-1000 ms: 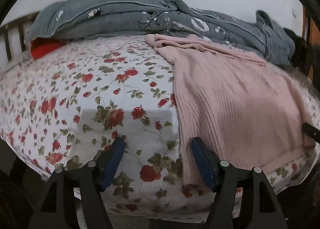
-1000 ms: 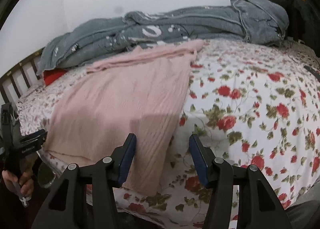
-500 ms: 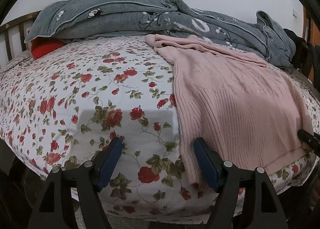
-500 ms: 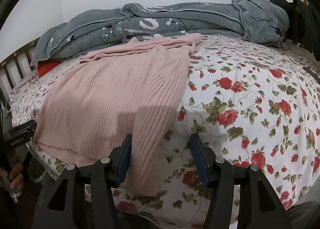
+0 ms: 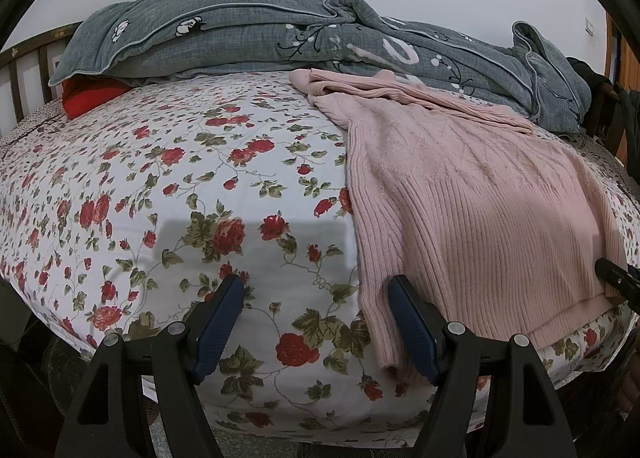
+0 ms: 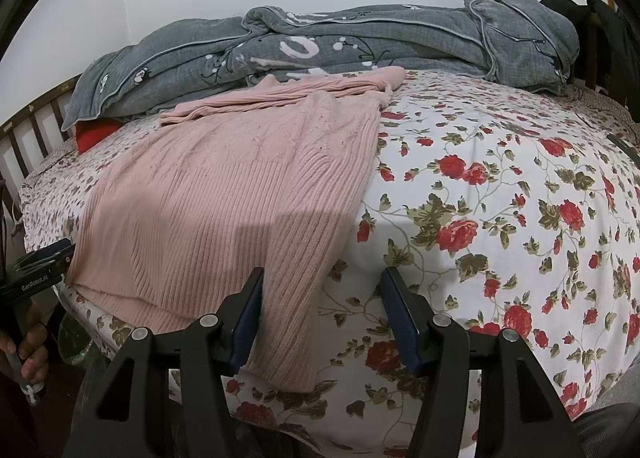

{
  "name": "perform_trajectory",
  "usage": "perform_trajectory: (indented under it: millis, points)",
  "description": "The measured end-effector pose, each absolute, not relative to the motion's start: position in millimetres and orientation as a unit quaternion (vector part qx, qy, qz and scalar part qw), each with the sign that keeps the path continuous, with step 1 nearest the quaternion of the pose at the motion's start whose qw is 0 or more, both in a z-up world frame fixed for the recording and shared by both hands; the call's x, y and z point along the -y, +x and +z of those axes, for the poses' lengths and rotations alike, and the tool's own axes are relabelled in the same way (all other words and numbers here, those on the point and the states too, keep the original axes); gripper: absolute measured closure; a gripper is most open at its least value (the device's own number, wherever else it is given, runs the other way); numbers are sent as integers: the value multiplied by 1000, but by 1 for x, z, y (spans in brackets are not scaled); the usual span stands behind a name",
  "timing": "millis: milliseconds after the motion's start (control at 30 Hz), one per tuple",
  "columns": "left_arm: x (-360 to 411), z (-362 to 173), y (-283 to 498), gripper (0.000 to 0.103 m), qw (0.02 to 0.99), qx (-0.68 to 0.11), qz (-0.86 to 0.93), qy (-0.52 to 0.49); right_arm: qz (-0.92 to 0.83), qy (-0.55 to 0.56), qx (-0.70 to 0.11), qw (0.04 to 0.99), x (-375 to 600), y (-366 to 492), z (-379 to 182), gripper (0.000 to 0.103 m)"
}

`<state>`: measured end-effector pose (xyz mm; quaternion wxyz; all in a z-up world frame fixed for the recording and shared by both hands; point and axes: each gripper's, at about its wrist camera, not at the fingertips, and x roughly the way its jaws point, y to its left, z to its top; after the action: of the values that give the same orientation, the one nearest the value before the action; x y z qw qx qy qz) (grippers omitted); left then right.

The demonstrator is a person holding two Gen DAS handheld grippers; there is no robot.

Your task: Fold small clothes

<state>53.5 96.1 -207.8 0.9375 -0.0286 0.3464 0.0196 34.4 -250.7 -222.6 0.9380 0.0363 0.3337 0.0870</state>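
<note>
Left wrist view: the pink knit sweater lies flat at the bed's near edge — soft, floppy; left claw released.

Right wrist view: right claw released — I'd pinch the hem corners.

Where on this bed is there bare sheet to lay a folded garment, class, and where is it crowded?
Free: the floral bed sheet left of the pink ribbed knit sweater, bounded behind by the grey quilted blanket and red pillow. In the right wrist view, another bare stretch lies right of the sweater. Crowded: the back, under the blanket pile.
</note>
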Motion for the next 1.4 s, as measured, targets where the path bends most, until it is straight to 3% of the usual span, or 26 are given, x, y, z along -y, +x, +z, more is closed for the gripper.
perform_trajectory:
  millis: [1267, 1400]
  points:
    - [-86, -193, 27, 31, 927, -353, -112, -55, 127, 64, -318, 937, 260, 5, -205, 46]
    - [-80, -199, 35, 43, 920, -371, -112, -64, 133, 47, -326, 935, 248, 4, -209, 46]
